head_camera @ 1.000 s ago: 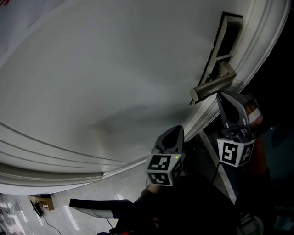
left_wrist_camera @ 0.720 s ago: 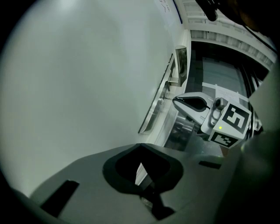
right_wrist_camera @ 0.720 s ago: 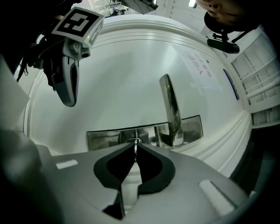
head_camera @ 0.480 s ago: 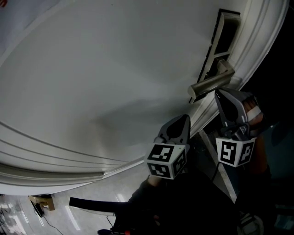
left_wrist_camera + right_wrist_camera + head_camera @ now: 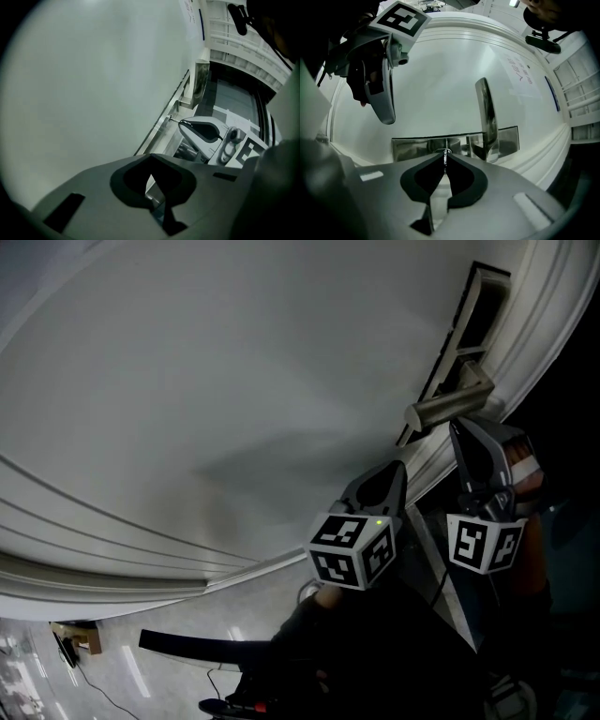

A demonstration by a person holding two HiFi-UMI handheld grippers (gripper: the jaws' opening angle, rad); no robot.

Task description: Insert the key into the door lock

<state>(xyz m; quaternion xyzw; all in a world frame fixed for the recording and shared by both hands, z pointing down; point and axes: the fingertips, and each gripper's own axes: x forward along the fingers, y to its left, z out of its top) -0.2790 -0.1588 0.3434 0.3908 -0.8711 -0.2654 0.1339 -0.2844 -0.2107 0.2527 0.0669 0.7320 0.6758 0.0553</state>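
Half a second back, had the left gripper (image 5: 394, 472) lower and farther from the white door (image 5: 234, 381); now find it raised close to the door's edge. Pinched nearly together, with only a sliver of light between the pads, and gripping nothing. Reads as a spare hand coming up to steady or watch, not to do the work.

Moving right: door handle (image 5: 448, 407) jutting out level, and just below it the right gripper (image 5: 458, 435), kept in much the same place under the handle throughout. Clamped tight on the key (image 5: 445, 159), with the blade poking past the jaw tips. Suggests the approach is over and the fine entry is in hand.

From the head view, no telling key from lock: too dark, too small. From the right gripper view, plainly: blade tip at the keyhole (image 5: 443, 151) in the steel lock plate (image 5: 412, 146), touching or just entering; cannot say how deep. From the left gripper view, side-on, the same tip meeting the plate.
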